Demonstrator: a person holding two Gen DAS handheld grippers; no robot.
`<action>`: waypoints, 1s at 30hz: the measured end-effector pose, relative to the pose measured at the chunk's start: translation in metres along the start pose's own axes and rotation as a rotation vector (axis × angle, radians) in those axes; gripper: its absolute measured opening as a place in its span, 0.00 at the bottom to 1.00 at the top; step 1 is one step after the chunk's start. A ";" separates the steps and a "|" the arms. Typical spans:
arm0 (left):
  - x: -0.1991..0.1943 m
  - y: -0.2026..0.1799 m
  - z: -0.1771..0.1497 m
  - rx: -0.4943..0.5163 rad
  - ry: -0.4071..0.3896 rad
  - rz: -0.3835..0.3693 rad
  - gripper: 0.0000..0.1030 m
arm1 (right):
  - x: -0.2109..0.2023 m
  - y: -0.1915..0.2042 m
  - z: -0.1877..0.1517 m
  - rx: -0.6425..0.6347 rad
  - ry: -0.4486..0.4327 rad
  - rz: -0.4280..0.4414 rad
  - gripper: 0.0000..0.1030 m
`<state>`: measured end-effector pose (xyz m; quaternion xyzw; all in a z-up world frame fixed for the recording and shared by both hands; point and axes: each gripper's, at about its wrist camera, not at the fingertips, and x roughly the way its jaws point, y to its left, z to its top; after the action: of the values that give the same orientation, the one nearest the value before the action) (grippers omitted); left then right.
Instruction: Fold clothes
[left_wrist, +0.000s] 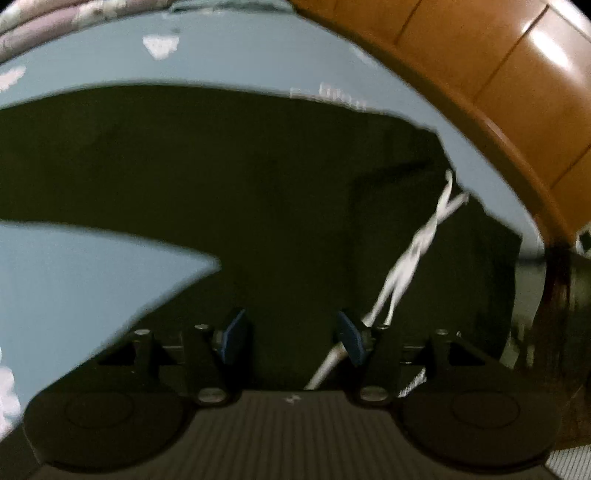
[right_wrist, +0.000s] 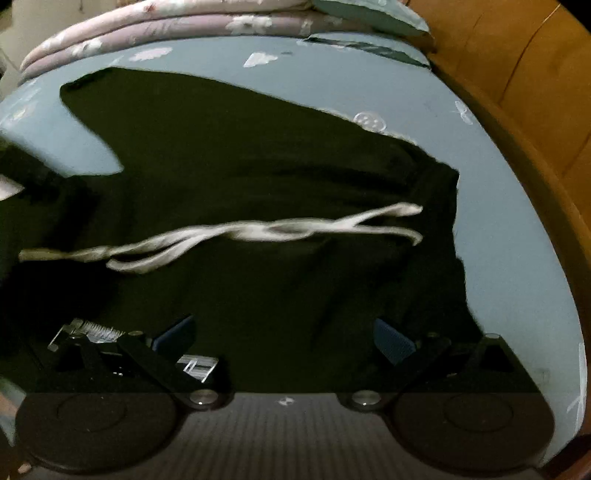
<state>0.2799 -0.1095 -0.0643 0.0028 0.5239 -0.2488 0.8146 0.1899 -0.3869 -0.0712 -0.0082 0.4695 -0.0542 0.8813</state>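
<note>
Both of my claws are hanging over the same dark garment (right_wrist: 236, 177), and both are standing released, gripping nothing. On my left claw (left_wrist: 291, 334) the blue pads (left_wrist: 233, 334) are sitting a modest gap apart, and the white drawstring (left_wrist: 406, 258) is running up from just beside the right-hand pad, crossing over itself as it goes; I cannot tell whether it is touching that pad. My right claw (right_wrist: 284, 338) is spreading its blue-padded fingers (right_wrist: 393, 341) much wider, with only dark cloth lying between them. From there the garment is stretching out flat across the pale blue bedsheet (right_wrist: 517, 240), its cloth looking dark olive to black, with soft creases near the waist and a leg reaching toward the far left. In the right view the drawstring is lying sideways over the cloth in long twisted loops. Beyond it, folded floral bedding (right_wrist: 147, 26) is piling up at the far edge, and an orange wooden bed frame (right_wrist: 535, 92) is curving along the right. Both views are looking blurred.
</note>
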 end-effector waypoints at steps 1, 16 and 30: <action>0.002 0.000 -0.005 -0.009 0.011 0.009 0.54 | 0.006 -0.002 -0.001 -0.012 0.007 -0.006 1.00; -0.004 -0.011 -0.023 0.156 0.038 0.093 0.54 | -0.007 -0.002 -0.020 -0.158 0.011 -0.036 1.00; -0.027 -0.028 -0.112 0.416 0.117 0.080 0.58 | 0.014 0.019 -0.041 -0.068 0.027 0.049 1.00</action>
<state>0.1641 -0.0941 -0.0847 0.2060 0.5069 -0.3186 0.7740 0.1653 -0.3681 -0.1073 -0.0258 0.4830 -0.0169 0.8751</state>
